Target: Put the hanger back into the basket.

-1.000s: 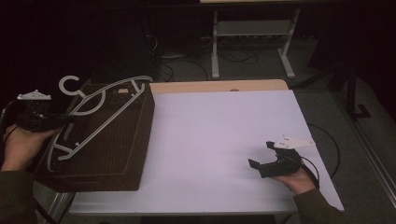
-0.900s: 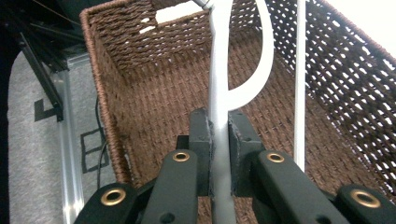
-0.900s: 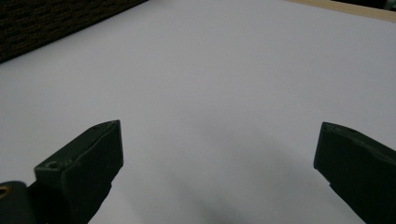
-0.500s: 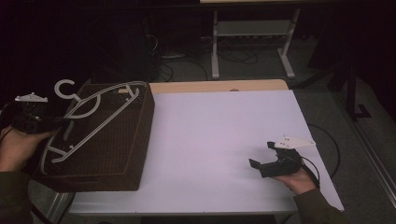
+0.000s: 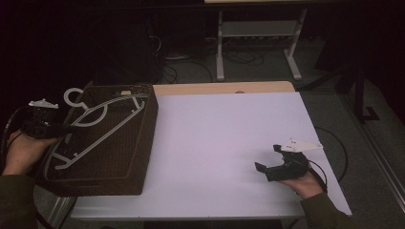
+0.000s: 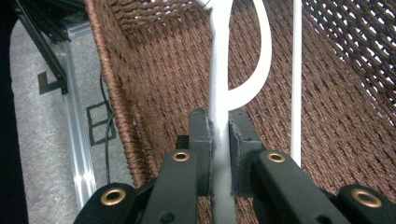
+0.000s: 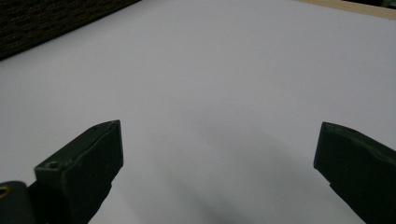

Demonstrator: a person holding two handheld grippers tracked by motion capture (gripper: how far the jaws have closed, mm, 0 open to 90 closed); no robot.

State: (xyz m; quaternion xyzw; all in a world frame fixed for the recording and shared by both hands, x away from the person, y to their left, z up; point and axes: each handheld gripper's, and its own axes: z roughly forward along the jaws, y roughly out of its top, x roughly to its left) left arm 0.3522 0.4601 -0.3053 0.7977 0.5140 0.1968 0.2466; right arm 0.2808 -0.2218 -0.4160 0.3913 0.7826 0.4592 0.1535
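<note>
Because it is a thin frame of white plastic, the clothes hanger (image 5: 98, 125) should be light and fairly stiff, though its long arms may flex and its smooth surface could slip or pivot in a narrow pinch; that is a judgement from its look alone. It lies tilted across the open top of the brown wicker basket (image 5: 136, 157), its hook (image 5: 72, 97) poking past the basket's rim toward ten o'clock and its straight bar running down toward seven o'clock. The left gripper (image 6: 219, 140) is clenched on the hanger's neck, just below where the curved arm forks off, the two pads pressing the white stem from either side in the left gripper view. That spot near the hook seems a sound hold, since the frame hangs balanced from there, while a grip far out on one arm would likely let it swing. The basket sits at the nine o'clock side of the white table (image 5: 224, 143). Well apart, near four o'clock, the right gripper (image 5: 270, 160) rests over the bare tabletop with its jaws spread wide and nothing between them.
</note>
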